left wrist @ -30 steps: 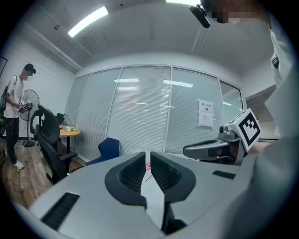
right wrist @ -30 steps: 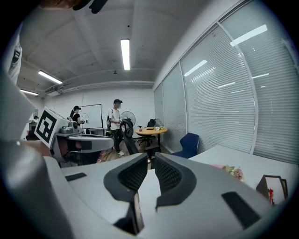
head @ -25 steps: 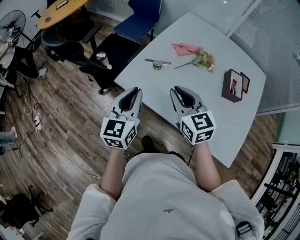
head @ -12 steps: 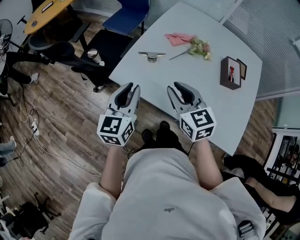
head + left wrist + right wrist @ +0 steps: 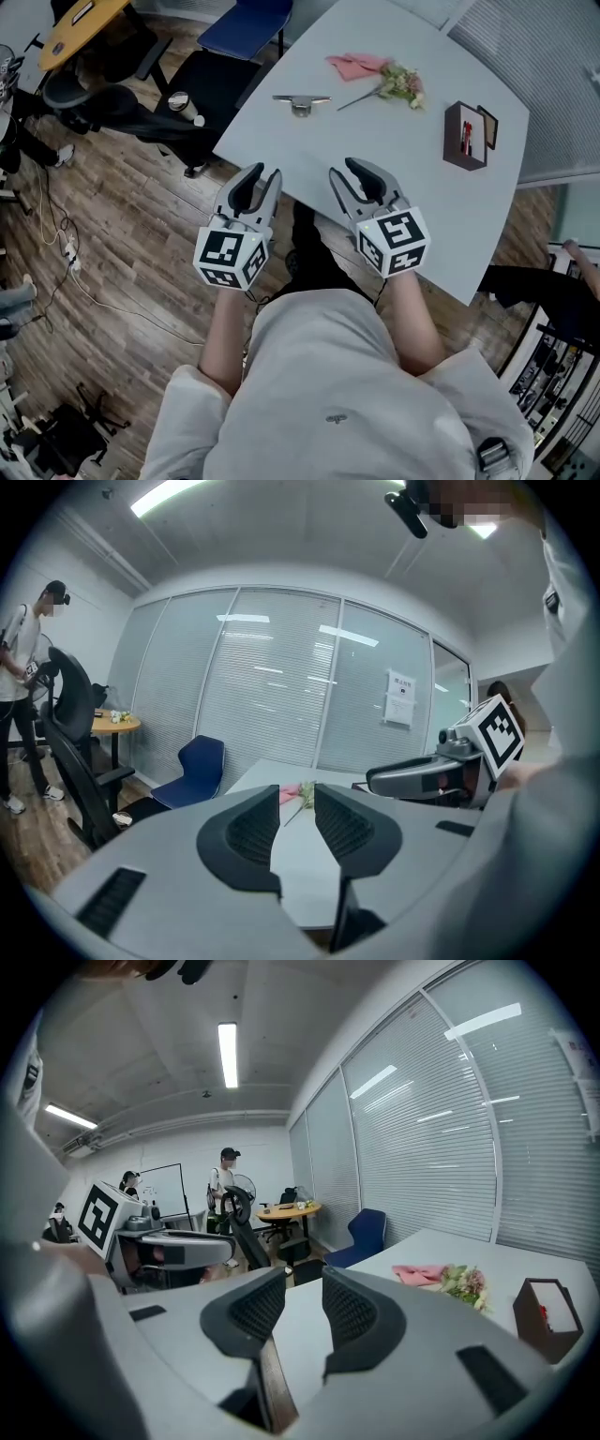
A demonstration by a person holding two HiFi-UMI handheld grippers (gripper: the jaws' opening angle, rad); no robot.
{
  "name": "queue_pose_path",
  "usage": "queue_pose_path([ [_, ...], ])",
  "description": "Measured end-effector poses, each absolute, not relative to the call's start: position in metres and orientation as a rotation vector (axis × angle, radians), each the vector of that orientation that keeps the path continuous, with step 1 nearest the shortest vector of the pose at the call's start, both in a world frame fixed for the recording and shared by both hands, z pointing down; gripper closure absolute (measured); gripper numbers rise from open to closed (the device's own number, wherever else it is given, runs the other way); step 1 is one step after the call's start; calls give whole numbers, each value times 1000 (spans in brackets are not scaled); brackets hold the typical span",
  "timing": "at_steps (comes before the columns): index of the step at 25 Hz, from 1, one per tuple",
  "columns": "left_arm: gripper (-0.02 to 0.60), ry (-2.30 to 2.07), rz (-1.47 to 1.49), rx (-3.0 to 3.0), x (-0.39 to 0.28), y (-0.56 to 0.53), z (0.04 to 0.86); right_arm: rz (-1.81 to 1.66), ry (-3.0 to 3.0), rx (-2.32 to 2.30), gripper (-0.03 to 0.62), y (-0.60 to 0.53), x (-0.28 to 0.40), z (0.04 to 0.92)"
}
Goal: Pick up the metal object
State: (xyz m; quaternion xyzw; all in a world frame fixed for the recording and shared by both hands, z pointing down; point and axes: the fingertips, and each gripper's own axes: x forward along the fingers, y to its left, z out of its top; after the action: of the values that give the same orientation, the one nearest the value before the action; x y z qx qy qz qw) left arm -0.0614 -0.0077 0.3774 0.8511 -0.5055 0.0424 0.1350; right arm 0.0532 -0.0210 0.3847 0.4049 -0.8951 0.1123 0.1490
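The metal object [image 5: 300,100], a slim silver bar on a small foot, lies at the far left of the pale grey table [image 5: 412,187]. Both grippers hover side by side over the table's near edge, well short of it. My left gripper [image 5: 260,177] is open, its jaws [image 5: 298,808] apart around nothing. My right gripper [image 5: 351,176] is opening, also with nothing between the jaws [image 5: 303,1302]. Neither gripper view shows the metal object.
A pink cloth [image 5: 356,66] and a small flower sprig [image 5: 401,84] lie beyond the metal object. A dark box [image 5: 466,136] stands at the right. A blue chair [image 5: 246,21] and black office chairs [image 5: 141,94] stand left of the table. A person stands at right [image 5: 544,291].
The table's near edge has come closer under both grippers, which keep their side-by-side pose. A person's dark-clad legs have moved along the right side of the table.
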Motion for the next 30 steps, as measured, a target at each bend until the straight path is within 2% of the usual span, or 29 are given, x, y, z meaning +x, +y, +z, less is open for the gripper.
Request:
queue_pose_path([
  [30, 471, -1403, 223, 2409, -78, -133, 416, 268, -2451, 1005, 444, -170, 10, 458],
])
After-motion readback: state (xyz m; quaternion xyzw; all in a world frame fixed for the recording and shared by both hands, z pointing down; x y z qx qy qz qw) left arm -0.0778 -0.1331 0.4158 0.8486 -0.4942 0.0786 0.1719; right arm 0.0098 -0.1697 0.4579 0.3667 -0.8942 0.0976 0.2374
